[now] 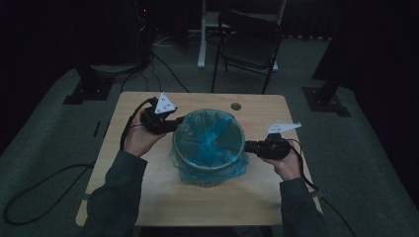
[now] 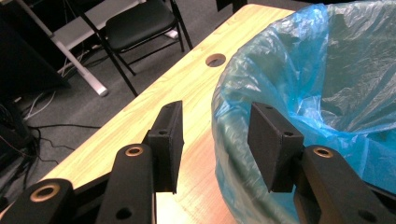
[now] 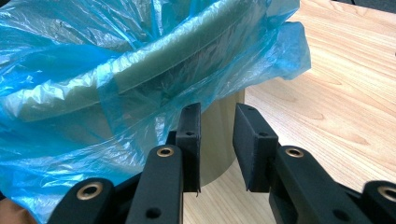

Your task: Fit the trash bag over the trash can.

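A round bin [image 1: 209,163] with a pale green rim stands mid-tabletop [image 1: 148,197], on light wood grain. Thin, crinkly blue plastic liner [image 1: 210,136] drapes inside it and folds over the rim; I can't make out anything in the liner. The left tool [image 2: 215,140] is spread, one jaw outside the rim, the other against the liner's inner side. The right tool [image 3: 217,144] sits low beside the bin wall, jaws apart with nothing between them, the liner's loose skirt just beside it.

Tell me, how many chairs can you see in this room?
1: a black folding chair stands on the carpet beyond the table's far edge. The room is dark, so others may be hidden.
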The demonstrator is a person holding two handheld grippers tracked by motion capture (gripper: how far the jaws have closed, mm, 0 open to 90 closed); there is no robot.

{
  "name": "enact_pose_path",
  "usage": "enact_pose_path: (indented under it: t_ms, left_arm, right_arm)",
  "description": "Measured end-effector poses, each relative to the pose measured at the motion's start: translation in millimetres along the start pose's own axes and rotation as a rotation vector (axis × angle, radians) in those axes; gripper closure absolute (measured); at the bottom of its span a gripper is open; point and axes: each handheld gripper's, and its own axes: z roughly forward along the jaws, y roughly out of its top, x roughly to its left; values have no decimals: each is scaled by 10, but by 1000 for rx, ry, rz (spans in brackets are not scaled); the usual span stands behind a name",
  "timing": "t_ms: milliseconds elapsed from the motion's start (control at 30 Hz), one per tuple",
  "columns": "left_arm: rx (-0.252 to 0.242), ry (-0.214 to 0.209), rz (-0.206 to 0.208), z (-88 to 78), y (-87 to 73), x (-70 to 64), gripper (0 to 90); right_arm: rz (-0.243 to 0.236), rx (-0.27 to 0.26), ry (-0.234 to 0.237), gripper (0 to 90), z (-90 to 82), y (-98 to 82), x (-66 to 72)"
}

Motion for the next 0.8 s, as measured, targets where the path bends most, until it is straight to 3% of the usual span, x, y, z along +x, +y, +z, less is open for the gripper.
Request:
enact_pose_path:
  t_ms: [800]
  left_arm:
    - [-2, 6, -70, 16, -261, 51, 552]
  right_arm:
    - [1, 4, -3, 720, 2, -10, -6]
